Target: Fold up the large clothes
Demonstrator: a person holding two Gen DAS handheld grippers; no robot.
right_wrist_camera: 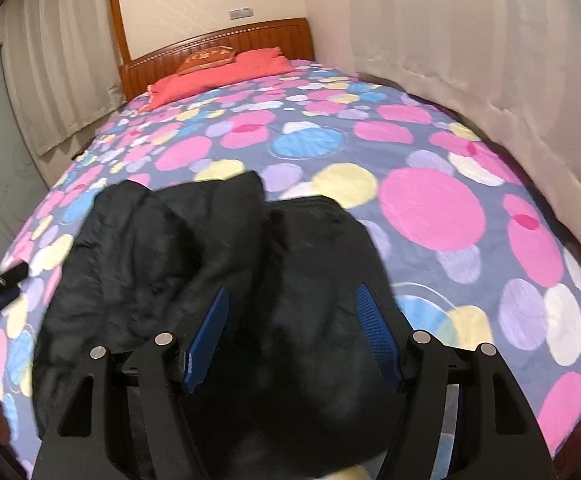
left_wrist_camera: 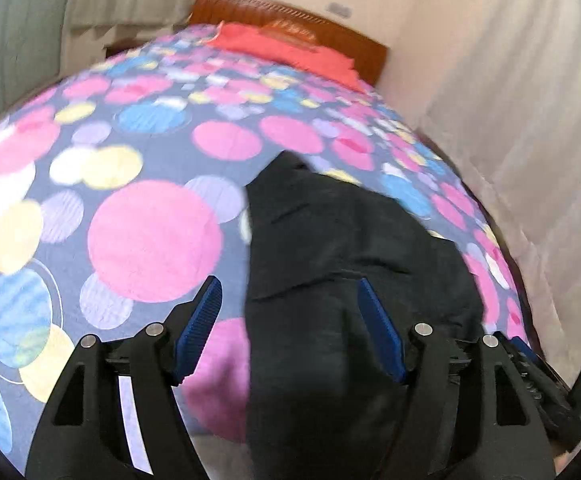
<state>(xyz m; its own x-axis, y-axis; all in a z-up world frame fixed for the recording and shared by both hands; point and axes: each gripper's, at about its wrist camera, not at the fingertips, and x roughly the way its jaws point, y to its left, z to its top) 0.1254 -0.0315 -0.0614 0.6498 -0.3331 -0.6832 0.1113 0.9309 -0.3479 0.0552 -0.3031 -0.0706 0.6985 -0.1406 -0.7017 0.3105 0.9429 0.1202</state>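
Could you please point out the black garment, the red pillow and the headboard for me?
Black garment point(right_wrist_camera: 194, 248): right wrist view, crumpled upper part.
Red pillow point(right_wrist_camera: 218, 74): right wrist view, its middle.
Headboard point(right_wrist_camera: 274, 36): right wrist view, wooden panel.

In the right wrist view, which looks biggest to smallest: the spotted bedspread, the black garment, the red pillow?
1. Spotted bedspread, filling most of the view.
2. Black garment, though it lies nearer the camera.
3. Red pillow, far off by the headboard.

Soft indoor light, motion blur, fisheye bending

Black jacket point(right_wrist_camera: 218, 264) rumpled on bedspread point(right_wrist_camera: 430, 168)
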